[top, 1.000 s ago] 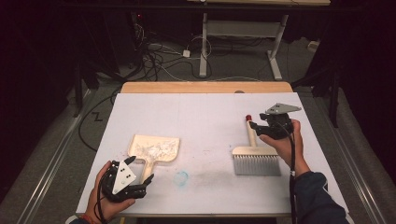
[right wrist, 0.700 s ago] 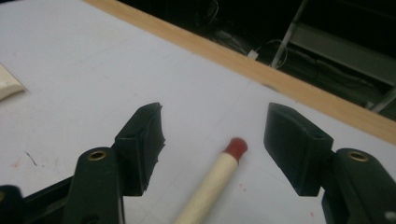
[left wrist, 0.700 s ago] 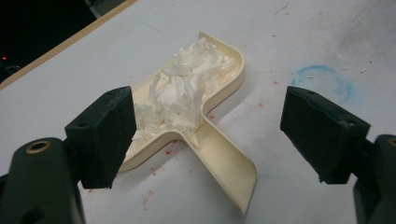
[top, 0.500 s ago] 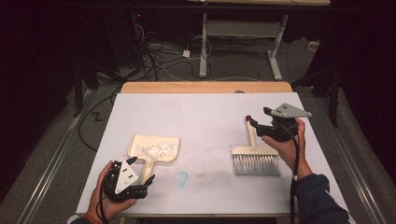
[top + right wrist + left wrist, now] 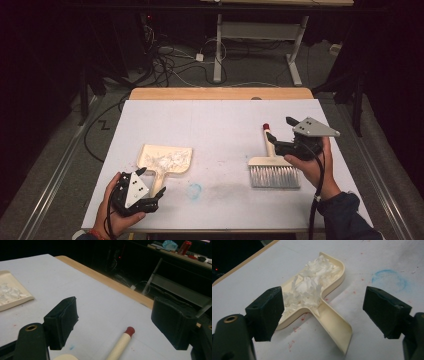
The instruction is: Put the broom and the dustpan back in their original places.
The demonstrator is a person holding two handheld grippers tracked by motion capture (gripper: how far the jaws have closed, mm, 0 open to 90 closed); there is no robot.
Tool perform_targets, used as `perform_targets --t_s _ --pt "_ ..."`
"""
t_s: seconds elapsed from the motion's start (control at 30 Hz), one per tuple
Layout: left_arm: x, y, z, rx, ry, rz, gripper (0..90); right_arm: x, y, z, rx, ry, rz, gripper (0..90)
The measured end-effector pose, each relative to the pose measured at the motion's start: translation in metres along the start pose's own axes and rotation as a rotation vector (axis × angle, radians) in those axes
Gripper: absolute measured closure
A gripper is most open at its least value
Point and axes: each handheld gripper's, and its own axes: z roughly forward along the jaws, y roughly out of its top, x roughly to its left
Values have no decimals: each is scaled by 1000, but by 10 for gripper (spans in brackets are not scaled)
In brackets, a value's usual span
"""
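Note:
A cream dustpan [image 5: 165, 159] holding white paper shreds lies on the white table at the front left. My left gripper [image 5: 151, 182] sits just behind the pan's handle. In the left gripper view that gripper [image 5: 324, 298] is open, with the dustpan [image 5: 317, 290] handle lying between the jaws, untouched. A hand brush [image 5: 274, 170] with grey bristles and a red-tipped cream handle lies at the right. My right gripper [image 5: 279, 128] hovers above that handle. Its jaws have just been opening. In the right gripper view the gripper [image 5: 115, 312] holds nothing, and the brush handle [image 5: 122, 342] lies below.
A blue chalk ring [image 5: 194, 190] marks the table between pan and brush. The table's far wooden edge [image 5: 220, 93] borders a dark floor with cables and desk legs. A table with a red can [image 5: 184, 245] stands far behind.
My right gripper has let go of the brush handle, spread its jaws, and lifted up and to the right. The brush stays put. The left gripper has not moved.

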Motion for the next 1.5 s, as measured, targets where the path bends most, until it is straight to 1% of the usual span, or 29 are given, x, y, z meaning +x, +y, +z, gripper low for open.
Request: perform_targets --t_s 0.07,0.1,0.2,0.27,0.37,0.43,0.47,0.5,0.57,0.6,0.67,0.73,0.8,0.87,0.93,0.97,1.0,1.07,1.17,1.2,1.27,1.37,1.4,1.43,1.5 --pt "-1 0 0 1 6 3 161 3 -1 -3 -1 -6 -22 216" --pt "-1 0 -1 -2 7 4 161 5 -1 -5 -2 -10 -25 214" --pt "0 0 -1 -4 11 -2 161 8 -4 -10 -6 -15 -33 209" --pt "0 0 -1 -4 14 -3 161 9 -5 -14 -20 -11 -25 208" --pt "-1 0 -1 -3 18 7 161 12 -9 -19 -18 -22 -31 195" --pt "0 0 0 -1 17 3 161 14 -14 -23 -19 -25 -33 195" --pt "-1 0 -1 -1 20 7 161 14 -16 -24 -25 -17 -32 193" --pt "-1 0 -1 -2 20 7 161 15 -20 -26 -27 -14 -41 185" --pt "-1 0 -1 -2 18 7 161 18 -26 -28 -9 -23 -69 180" --pt "-1 0 -1 0 22 10 161 19 -29 -29 -12 -29 -74 183" --pt "-1 0 0 0 20 11 161 19 -37 -33 -29 -30 -54 195" --pt "-1 1 0 -1 18 13 161 21 -44 -35 -20 -25 -51 191" --pt "-2 1 1 1 22 17 161 22 -52 -38 -14 -34 -59 191" --pt "-2 1 2 1 19 18 161 22 -59 -41 -7 -22 -45 191" --pt "-2 1 3 4 22 18 161 24 -65 -45 2 -35 -64 191" --pt "-2 1 3 3 17 15 161 25 -68 -47 7 -34 -67 191" --pt "-2 1 3 10 15 7 161 25 -71 -49 6 -32 -57 191" --pt "-3 1 3 13 18 12 161 25 -77 -52 13 -37 -66 191" --pt "-3 1 5 11 16 10 161 25 -87 -58 15 -38 -46 191" --pt "-2 2 6 13 16 8 161 25 -91 -59 24 -40 -47 191" --pt "-3 1 7 15 17 11 161 25 -100 -61 39 -40 -34 191" --pt "-3 0 8 23 19 15 161 30 -113 -62 74 -53 -66 192" --pt "-3 0 9 24 15 16 161 31 -116 -63 82 -48 -69 194" --pt "-4 0 9 27 15 17 162 32 -119 -64 85 -34 -68 194" --pt "-4 0 10 28 16 20 161 33 -120 -65 85 -30 -77 194"
